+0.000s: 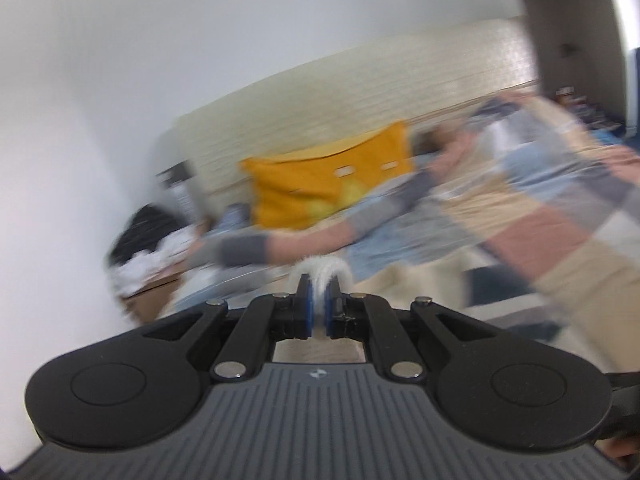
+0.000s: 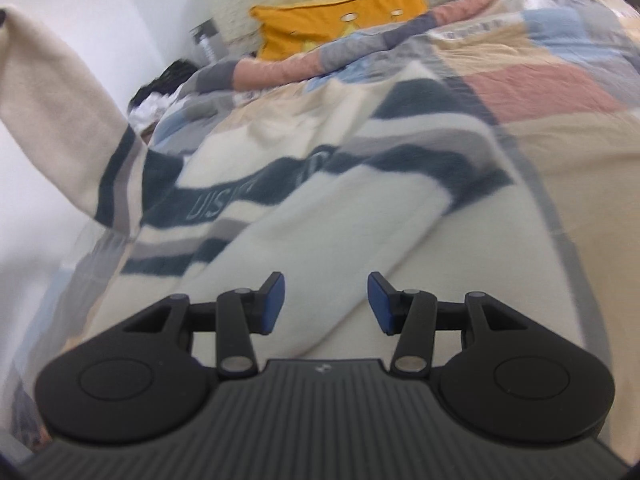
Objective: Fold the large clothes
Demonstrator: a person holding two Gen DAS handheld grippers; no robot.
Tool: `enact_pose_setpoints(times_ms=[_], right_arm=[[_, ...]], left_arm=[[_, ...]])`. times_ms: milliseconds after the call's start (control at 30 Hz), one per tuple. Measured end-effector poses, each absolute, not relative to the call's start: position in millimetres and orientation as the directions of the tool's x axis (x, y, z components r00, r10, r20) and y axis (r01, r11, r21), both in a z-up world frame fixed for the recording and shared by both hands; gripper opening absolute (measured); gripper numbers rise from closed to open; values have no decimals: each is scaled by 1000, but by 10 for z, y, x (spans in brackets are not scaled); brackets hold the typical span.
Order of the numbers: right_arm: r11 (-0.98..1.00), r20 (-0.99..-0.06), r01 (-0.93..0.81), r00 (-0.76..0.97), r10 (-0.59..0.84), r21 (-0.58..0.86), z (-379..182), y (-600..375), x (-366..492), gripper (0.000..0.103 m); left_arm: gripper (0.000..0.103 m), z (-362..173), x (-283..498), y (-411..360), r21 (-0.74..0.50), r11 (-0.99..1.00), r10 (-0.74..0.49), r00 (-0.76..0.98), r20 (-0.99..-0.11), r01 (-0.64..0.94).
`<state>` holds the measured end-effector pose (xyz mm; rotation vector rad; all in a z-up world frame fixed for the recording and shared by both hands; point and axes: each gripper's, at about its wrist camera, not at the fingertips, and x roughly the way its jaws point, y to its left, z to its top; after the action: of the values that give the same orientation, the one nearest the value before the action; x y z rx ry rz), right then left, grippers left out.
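Note:
A cream sweater (image 2: 340, 216) with dark teal and grey stripes lies spread on the bed. One sleeve (image 2: 52, 120) is lifted up and to the left, stretched taut. My left gripper (image 1: 319, 286) is shut on a fold of the sweater's white fabric (image 1: 320, 270), which bulges above its blue pads. The left wrist view is blurred by motion. My right gripper (image 2: 326, 304) hovers over the lower cream part of the sweater, open, with nothing between its fingers.
The bed carries a patchwork quilt (image 2: 540, 92) in pink, beige, blue and grey. An orange pillow (image 2: 344, 20) leans on the cream headboard (image 1: 360, 80). Dark and white clothes (image 2: 160, 84) are heaped at the far left by a white wall (image 1: 60, 160).

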<state>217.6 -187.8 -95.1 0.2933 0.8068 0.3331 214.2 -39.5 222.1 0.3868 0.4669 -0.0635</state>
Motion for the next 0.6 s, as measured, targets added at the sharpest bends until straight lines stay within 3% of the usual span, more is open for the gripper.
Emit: enact_pose_setpoints(times_ms=[200,600], right_arm=[[895,-627,-108,678,384,432,-888,-2233,2095,50],[876,-669,104,689,278,471,-959,-2911,2087,50]], left_arm=[[7,1834,2049,-1402,261,902,-174,844,-507,343],[7,-224,2357,-2060,-174,848,-468,553,-689,501]])
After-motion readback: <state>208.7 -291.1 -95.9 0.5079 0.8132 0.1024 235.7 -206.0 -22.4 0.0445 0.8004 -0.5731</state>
